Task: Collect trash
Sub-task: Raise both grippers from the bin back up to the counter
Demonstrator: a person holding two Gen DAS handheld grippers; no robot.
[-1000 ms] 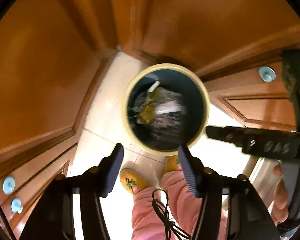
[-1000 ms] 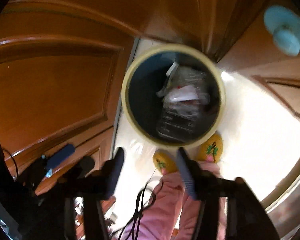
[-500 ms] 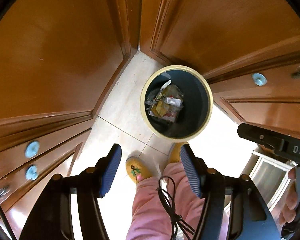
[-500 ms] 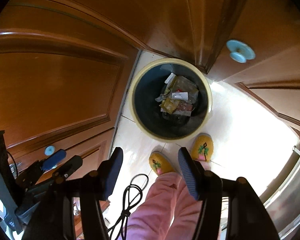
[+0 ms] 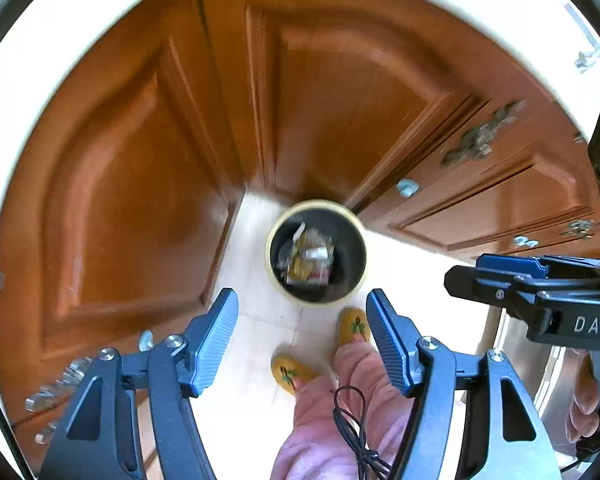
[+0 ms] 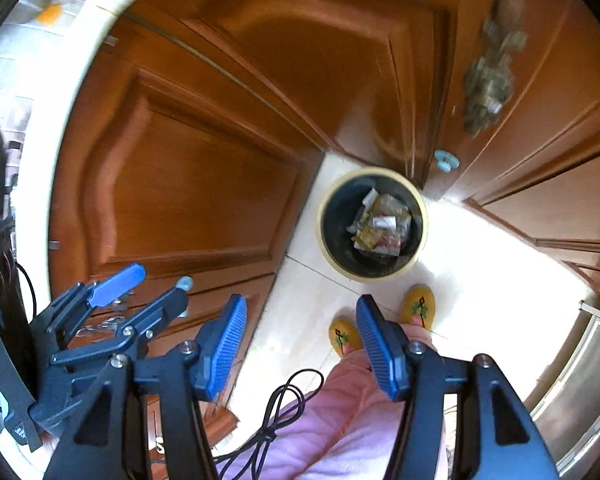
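Both tongs pointed steeply down at a pale tiled floor (image 5: 256,412) hemmed in by orange-brown cabinet doors (image 5: 128,216). Left tongs (image 5: 302,342) empty and opening wider, ribbed blue pads well apart, nothing between them. Right tongs (image 6: 300,350) likewise spread apart and empty — only floor and slippers seen through the gap. Far below, in the corner where the cabinet runs meet, a round bin (image 5: 315,205) with a cream rim and dark inside, standing upright on the tiles. Inside it, the trash (image 5: 309,256) — crumpled wrappers, clear plastic, something yellow and a white scrap, heaped toward one side; exact items too small to tell. Just in front of the bin, two yellow slippers (image 6: 420,306) and pink trouser legs (image 5: 332,420). Black cable (image 6: 276,420) looped over the pink fabric. White bench edge (image 5: 100,12) arcing above the doors.
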